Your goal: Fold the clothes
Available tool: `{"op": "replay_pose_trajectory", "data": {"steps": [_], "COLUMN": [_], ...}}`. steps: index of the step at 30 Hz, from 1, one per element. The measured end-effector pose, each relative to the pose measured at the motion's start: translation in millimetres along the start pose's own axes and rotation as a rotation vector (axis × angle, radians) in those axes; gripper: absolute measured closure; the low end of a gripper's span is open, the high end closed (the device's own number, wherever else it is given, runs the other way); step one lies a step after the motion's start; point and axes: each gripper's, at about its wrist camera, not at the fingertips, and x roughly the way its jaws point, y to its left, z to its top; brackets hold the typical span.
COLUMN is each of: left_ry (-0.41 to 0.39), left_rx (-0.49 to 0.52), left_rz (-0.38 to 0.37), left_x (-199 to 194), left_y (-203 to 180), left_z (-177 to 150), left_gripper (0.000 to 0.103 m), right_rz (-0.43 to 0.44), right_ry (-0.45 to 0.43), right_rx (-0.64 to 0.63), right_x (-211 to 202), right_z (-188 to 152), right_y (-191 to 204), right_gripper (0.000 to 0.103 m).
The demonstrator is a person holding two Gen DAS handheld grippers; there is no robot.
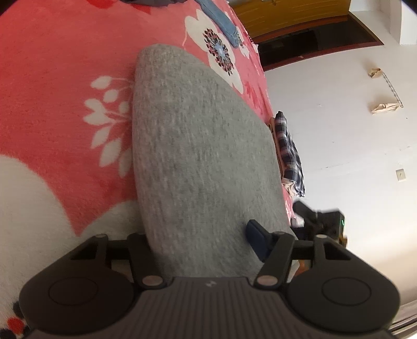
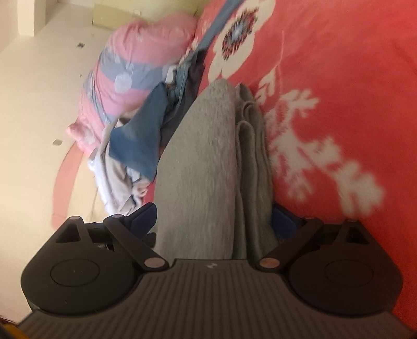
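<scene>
A folded grey garment [image 1: 198, 146] lies on the red floral blanket [image 1: 57, 99] and runs back into my left gripper [image 1: 203, 240]. Its right blue pad [image 1: 256, 242] rests against the cloth's edge, while the cloth hides the left finger. In the right wrist view the same grey garment [image 2: 203, 161] shows as a thick stack of folded layers. My right gripper [image 2: 213, 219] straddles that stack, with one blue pad [image 2: 144, 219] against each side.
A folded plaid shirt [image 1: 289, 151] sits at the bed's edge, with jeans [image 1: 221, 20] farther back. A heap of unfolded clothes with blue denim [image 2: 140, 133] and a pink striped pillow [image 2: 135, 65] lies beside the grey stack. A dark device [image 1: 318, 219] shows past the bed's edge.
</scene>
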Motion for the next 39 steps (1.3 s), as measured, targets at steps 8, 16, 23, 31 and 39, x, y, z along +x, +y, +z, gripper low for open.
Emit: {"op": "replay_pose_trajectory", "data": {"steps": [8, 16, 23, 31, 39], "left_ry": [-0.012, -0.035, -0.083, -0.104, -0.106], "left_rx": [0.032, 0.046, 0.078, 0.105, 0.149], "left_rz": [-0.017, -0.030, -0.007, -0.024, -0.061], "left_x": [2.8, 0.7, -7.3, -21.6, -25.1], "left_y": [3.0, 6.0, -8.8, -32.4, -64.2], "left_z": [-0.1, -3.2, -12.7, -21.4, -34.2], "left_gripper": [0.045, 0.049, 0.054, 0.061, 0.061], "right_rz": [0.134, 0.207, 0.224, 0.190, 0.154], "right_ry": [0.121, 0.109, 0.060, 0.022, -0.028], "right_rx": [-0.056, -0.151, -0.148, -0.207, -0.269], "right_x": [47.6, 49.4, 39.0, 22.6, -12.0], "right_z": [49.0, 47.4, 41.0, 32.7, 19.8], "right_y": [6.8, -2.0, 3.0, 29.6, 58.4], "right_gripper": [0.009, 0.051, 0.060, 0.062, 0.062]}}
